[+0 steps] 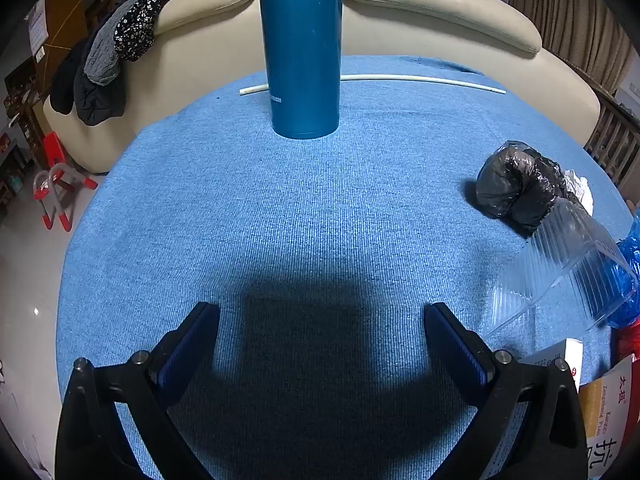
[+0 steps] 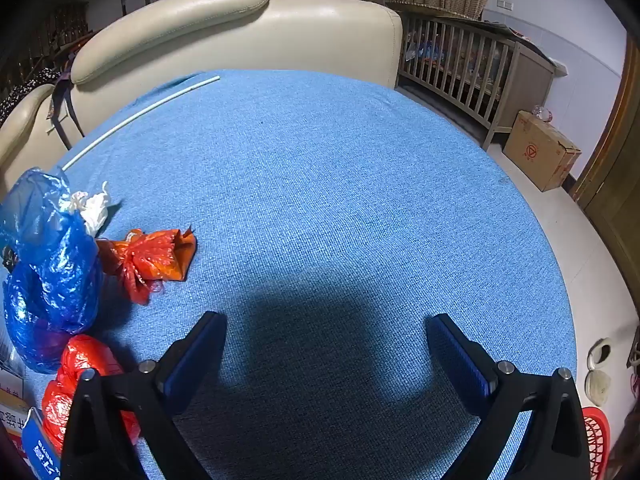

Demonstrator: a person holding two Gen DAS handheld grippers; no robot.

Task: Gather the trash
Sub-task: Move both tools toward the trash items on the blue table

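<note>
Left wrist view: left gripper [image 1: 321, 312] over the blue ribbed cloth-covered table [image 1: 280, 220], fingers spread wide, nothing between them. Tall teal metal flask [image 1: 302, 48] upright at 12 o'clock; a thin white plastic rod [image 1: 420, 79] lies flat behind it, along the far edge. At 2 o'clock, a crumpled black plastic bag [image 1: 516, 184], with a scrap of white crumpled paper [image 1: 580, 188] touching its right side. At 3 o'clock, a clear ribbed plastic container [image 1: 560, 276] tilted, against a blue plastic bag [image 1: 630, 280] at the frame edge. At 4 o'clock, medicine cartons [image 1: 608, 400], partly cut off. Cream leather sofa [image 1: 420, 16] beyond the table. Right wrist view: right gripper [image 2: 326, 316], fingers likewise parted, empty, above bare cloth. Trash cluster at 9 o'clock: the blue bag [image 2: 52, 264], the white paper behind it, an orange-red crumpled plastic bag [image 2: 152, 260] just beside it, a red plastic bag [image 2: 80, 376] at 8 o'clock by the left finger. Brown cardboard box [image 2: 540, 152] on the floor at 2 o'clock.
</note>
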